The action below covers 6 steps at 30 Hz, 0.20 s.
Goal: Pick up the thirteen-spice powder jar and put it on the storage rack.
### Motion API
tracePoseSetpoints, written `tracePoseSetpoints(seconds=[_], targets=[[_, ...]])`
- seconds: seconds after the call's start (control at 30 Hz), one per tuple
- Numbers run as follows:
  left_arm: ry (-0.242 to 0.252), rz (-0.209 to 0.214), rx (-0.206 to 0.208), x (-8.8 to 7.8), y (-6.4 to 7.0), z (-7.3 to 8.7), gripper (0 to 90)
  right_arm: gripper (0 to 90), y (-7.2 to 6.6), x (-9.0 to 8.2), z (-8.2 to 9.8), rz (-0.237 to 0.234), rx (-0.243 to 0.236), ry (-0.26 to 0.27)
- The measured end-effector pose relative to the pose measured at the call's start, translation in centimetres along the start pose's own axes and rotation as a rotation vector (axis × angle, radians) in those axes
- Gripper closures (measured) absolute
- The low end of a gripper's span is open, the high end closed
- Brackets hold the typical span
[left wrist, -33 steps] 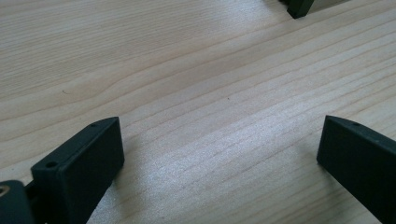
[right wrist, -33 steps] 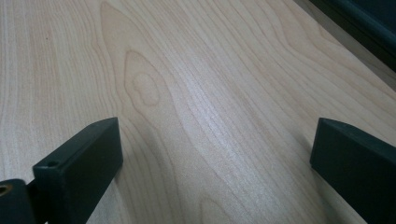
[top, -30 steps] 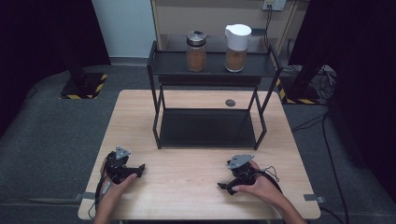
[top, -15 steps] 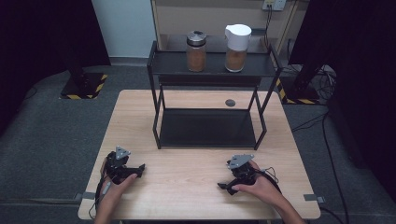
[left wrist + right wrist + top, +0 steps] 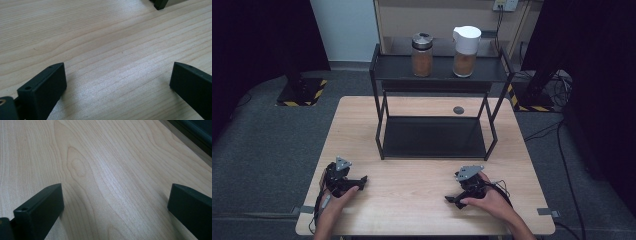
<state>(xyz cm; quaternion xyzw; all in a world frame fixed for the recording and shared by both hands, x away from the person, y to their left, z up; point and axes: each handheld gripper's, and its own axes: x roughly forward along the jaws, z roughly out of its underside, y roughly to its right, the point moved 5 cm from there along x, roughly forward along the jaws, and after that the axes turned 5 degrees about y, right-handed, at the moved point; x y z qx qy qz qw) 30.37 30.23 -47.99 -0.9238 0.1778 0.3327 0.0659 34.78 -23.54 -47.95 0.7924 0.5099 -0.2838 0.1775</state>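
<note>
My left gripper (image 5: 354, 182) rests on the wooden table (image 5: 422, 215) near its front left corner, held by a hand. In the left gripper view its black jaws stand wide apart with only bare wood between them, so my left gripper (image 5: 117, 82) is open. My right gripper (image 5: 454, 198) lies near the front right, under the other hand. Its jaws are spread wide in the right gripper view, and my right gripper (image 5: 115, 205) is open and empty. Both point toward the table's middle.
A black two-level metal rack (image 5: 434, 137) stands at the table's middle and back. On its top shelf are a jar with a grey lid (image 5: 422, 55) and a jar with a white lid (image 5: 465, 51), both holding brown contents. A small dark disc (image 5: 458, 110) lies behind the rack.
</note>
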Motion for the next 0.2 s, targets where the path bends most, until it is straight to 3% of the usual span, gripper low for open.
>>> tracePoseSetpoints(seconds=[0.2], targets=[[0.0, 0.0, 0.0, 0.0, 0.0, -0.01, 0.0, 1.1, 0.0, 0.0, -0.01, 0.002, 0.0, -0.001]])
